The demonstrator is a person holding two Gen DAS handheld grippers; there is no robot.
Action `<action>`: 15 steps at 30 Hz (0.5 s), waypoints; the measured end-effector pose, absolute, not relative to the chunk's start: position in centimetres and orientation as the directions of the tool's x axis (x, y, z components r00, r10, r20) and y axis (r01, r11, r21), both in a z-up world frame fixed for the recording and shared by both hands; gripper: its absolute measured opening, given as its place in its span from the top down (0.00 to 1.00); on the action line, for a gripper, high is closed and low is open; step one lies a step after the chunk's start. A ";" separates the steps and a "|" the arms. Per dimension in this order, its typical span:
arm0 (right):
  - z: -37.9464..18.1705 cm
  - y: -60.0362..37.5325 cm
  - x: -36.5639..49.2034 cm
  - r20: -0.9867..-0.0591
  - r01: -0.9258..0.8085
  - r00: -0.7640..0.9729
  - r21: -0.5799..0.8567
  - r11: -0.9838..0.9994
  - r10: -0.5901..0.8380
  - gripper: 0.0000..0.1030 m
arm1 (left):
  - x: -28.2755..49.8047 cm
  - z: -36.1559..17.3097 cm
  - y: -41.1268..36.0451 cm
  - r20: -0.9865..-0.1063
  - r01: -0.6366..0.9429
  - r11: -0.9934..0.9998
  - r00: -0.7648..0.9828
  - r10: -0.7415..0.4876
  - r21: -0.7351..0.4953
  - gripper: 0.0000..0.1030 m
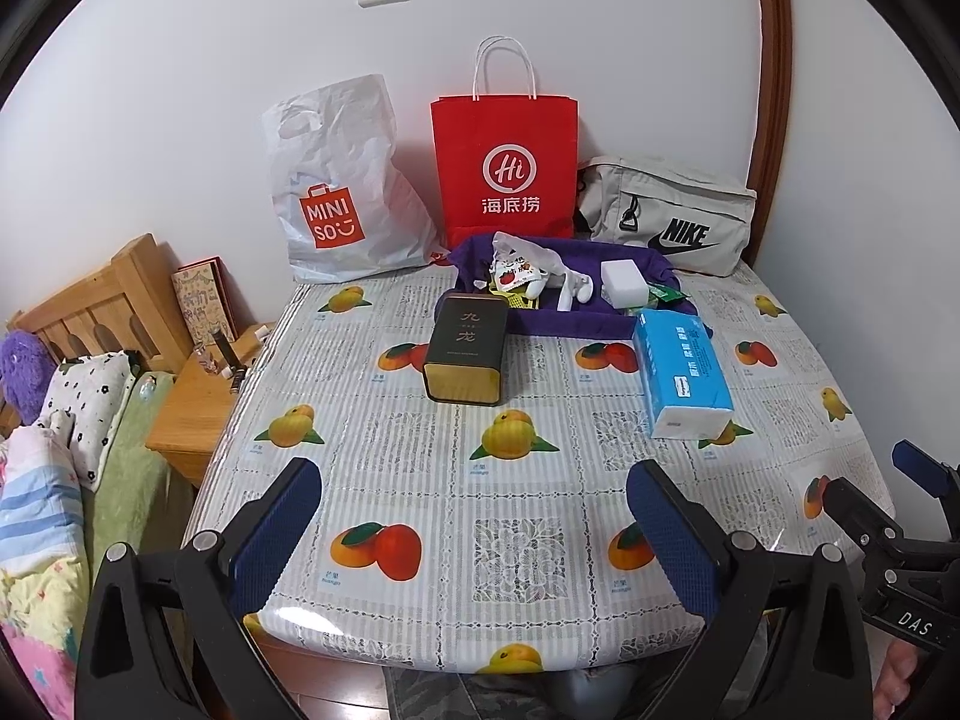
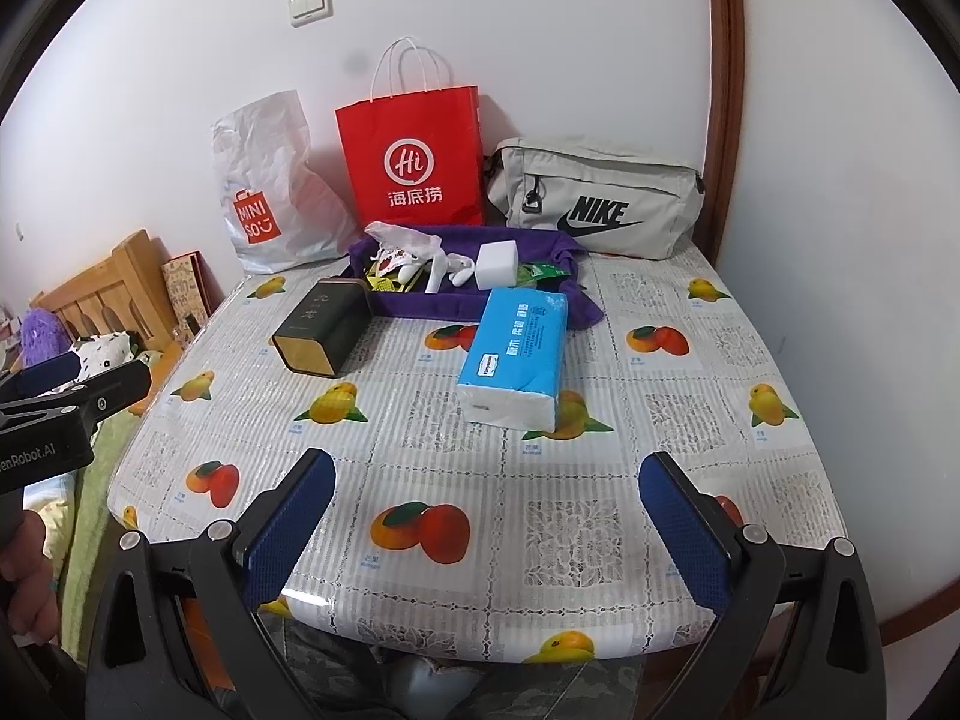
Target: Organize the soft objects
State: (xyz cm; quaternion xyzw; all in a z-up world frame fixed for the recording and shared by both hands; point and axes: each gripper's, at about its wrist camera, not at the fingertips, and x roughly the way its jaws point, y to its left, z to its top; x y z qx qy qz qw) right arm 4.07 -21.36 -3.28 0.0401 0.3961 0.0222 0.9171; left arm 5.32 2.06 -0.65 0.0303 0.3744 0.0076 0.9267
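your left gripper (image 1: 474, 516) and right gripper (image 2: 487, 510) both hang at the near edge of the table (image 2: 600, 480) with fingers spread wide and nothing between them. i judge the job barely begun: the purple tray (image 2: 420, 303) at the far middle holds a white sponge block (image 2: 497, 264) and small bits, while the blue tissue pack (image 2: 516, 351) lies outside, just near it. you have bare cloth between you and it, but mind the dark tin (image 2: 321, 330) to its left.
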 end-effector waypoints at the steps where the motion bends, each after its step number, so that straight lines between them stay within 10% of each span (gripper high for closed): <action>1: -3.3 -21.4 4.1 -0.724 -0.008 0.686 0.091 0.996 0.072 0.03 | 5.3 -0.7 2.1 -0.694 0.007 0.998 0.719 0.037 0.061 0.00; 15: -3.2 -21.5 3.9 -0.725 -0.007 0.685 0.089 0.996 0.070 0.03 | 5.2 -0.7 2.1 -0.694 0.009 0.998 0.719 0.035 0.060 0.00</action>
